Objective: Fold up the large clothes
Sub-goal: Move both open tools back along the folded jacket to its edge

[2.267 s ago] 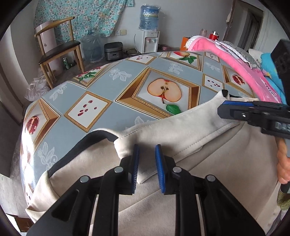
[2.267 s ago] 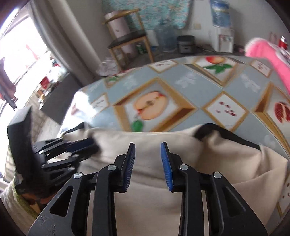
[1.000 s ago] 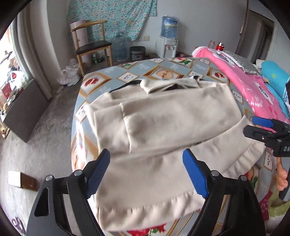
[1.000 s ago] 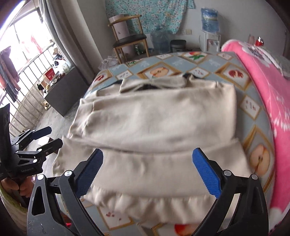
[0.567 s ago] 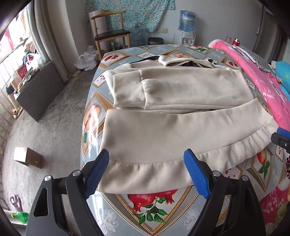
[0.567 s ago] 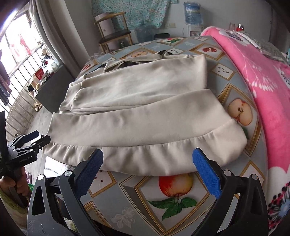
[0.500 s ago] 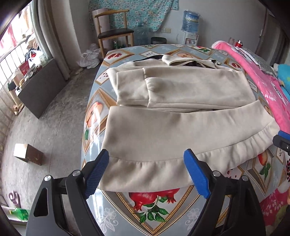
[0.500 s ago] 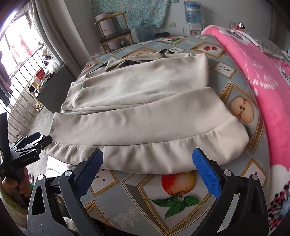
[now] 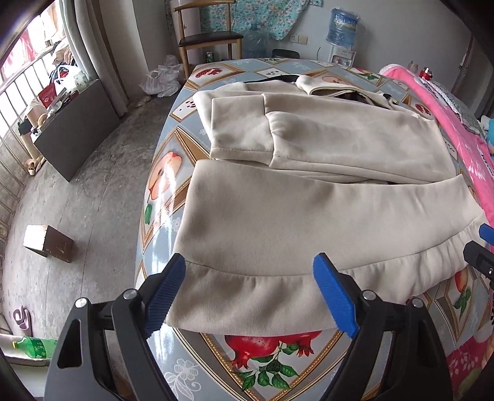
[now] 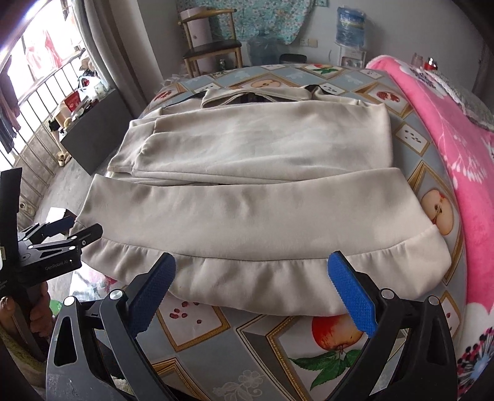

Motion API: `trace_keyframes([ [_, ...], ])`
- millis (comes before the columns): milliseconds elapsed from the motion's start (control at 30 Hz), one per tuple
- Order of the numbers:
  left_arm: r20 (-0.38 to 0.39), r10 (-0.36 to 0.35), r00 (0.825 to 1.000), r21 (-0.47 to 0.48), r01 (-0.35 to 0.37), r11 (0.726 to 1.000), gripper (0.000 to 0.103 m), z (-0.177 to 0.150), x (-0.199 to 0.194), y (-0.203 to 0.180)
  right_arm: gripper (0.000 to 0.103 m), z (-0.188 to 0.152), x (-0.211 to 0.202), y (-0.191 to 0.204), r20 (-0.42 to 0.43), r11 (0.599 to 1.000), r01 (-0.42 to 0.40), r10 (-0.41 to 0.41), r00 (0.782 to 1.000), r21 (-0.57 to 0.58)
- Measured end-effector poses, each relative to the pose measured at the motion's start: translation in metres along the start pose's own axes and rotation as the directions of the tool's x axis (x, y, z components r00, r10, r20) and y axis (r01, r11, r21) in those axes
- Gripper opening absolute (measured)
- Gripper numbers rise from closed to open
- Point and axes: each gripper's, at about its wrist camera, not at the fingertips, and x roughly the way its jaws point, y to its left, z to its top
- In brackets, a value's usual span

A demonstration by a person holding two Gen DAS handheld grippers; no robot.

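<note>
A cream coat is seen spread flat on the bench, which is covered with a cloth printed with apples and pomegranates. The sleeves are folded across the body, and the collar is turned toward the far edge, near the chair. The gathered hem is laid along the near edge.

The left tongs are held wide apart, with nothing between the blue pads. The near left corner of the hem is seen just beyond the left pad, and whether it is touched cannot be told. The hem is framed between the two pads in the left wrist view.

The right tongs are likewise held wide apart and empty. The hem is seen just beyond their tips, with the right corner lying past the right pad. In the right wrist view the left tongs are seen at the left end of the hem, and a hand is wrapped around their grip.

On the side of the left tongs, white lettering can be read as "GenRobot.AI". A pink blanket is laid along the right side of the bench. A water dispenser bottle is seen by the far wall; its label is too small to read.
</note>
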Motion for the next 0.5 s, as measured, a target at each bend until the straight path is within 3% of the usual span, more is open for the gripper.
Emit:
trace_keyframes([
  [500, -0.028, 0.026, 0.999, 0.0, -0.026, 1.0, 0.083, 0.009, 0.011, 0.002, 0.096, 0.012, 0.028, 0.014, -0.037, 0.999, 0.032, -0.033, 0.999, -0.018],
])
